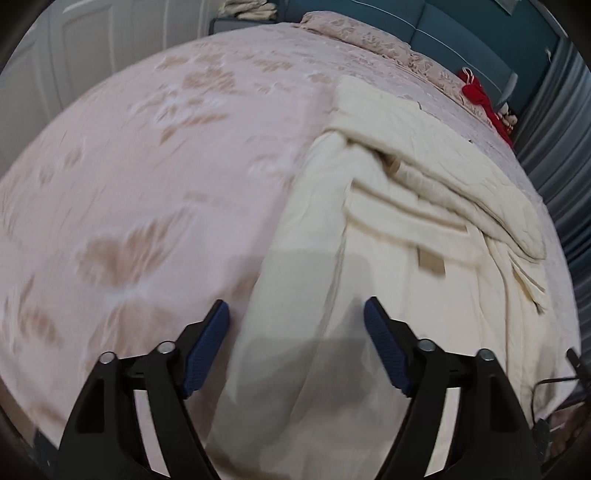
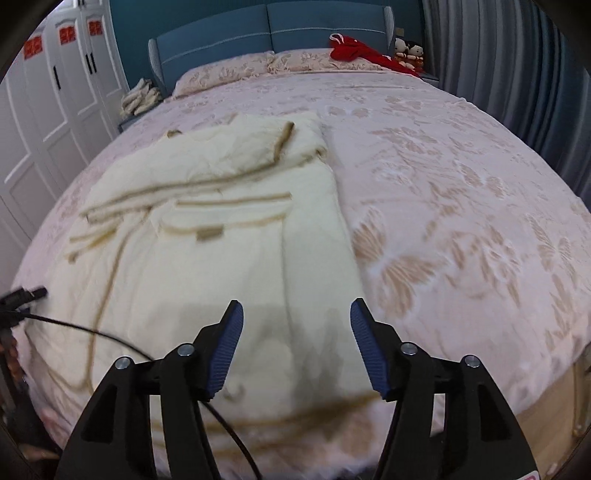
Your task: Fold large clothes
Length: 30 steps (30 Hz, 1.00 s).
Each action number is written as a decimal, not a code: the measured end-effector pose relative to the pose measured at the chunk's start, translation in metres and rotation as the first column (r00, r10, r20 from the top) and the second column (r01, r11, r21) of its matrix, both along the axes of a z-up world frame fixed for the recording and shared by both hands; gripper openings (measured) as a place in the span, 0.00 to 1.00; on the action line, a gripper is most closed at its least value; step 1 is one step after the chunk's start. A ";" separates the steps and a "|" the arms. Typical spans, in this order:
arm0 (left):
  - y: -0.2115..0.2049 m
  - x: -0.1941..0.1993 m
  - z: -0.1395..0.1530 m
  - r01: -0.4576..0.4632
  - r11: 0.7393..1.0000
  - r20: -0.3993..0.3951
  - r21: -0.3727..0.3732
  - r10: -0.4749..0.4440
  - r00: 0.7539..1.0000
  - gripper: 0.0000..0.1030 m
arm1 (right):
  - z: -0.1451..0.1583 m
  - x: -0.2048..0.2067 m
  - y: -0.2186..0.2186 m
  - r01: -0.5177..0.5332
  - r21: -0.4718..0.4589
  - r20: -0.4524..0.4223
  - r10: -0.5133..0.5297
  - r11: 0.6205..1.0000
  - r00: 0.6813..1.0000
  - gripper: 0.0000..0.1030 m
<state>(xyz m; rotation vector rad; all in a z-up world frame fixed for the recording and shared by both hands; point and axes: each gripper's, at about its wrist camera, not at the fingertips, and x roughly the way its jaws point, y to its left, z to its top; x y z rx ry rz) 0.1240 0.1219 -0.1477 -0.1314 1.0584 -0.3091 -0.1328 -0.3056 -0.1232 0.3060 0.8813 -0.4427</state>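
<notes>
A large cream garment with tan trim (image 2: 221, 236) lies spread on the pink floral bed (image 2: 443, 192), its sleeves folded across the body. It also shows in the left wrist view (image 1: 399, 229), on the right half of the bed (image 1: 147, 166). My left gripper (image 1: 295, 314) is open and empty, above the garment's near left edge. My right gripper (image 2: 295, 314) is open and empty, above the garment's near right edge. Neither gripper touches the cloth.
A red garment (image 2: 354, 50) and two dolls (image 2: 408, 50) lie at the blue headboard (image 2: 269, 33). White wardrobes (image 2: 51, 110) stand to the left, grey curtains (image 2: 517, 74) to the right. A black cable (image 2: 92, 332) trails over the garment's near left.
</notes>
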 end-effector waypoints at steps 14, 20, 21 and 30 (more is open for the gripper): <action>0.027 -0.032 0.003 -0.086 0.996 0.008 0.027 0.086 0.996 0.79 | -0.035 -0.010 -0.022 0.110 0.149 -0.101 -0.095 0.983 0.990 0.61; 0.019 -0.032 -0.005 -0.036 0.999 -0.030 0.033 0.037 0.999 0.80 | -0.038 -0.007 -0.021 0.099 0.214 -0.068 -0.086 0.972 0.994 0.48; 0.018 -0.032 -0.005 -0.026 0.999 -0.040 0.023 0.027 0.999 0.79 | -0.037 -0.007 -0.020 0.087 0.217 -0.061 -0.076 0.972 0.995 0.39; 0.015 -0.035 0.024 0.067 0.987 -0.047 -0.148 -0.074 0.996 0.11 | 0.025 -0.019 0.006 -0.075 0.131 0.115 0.060 0.989 0.992 0.05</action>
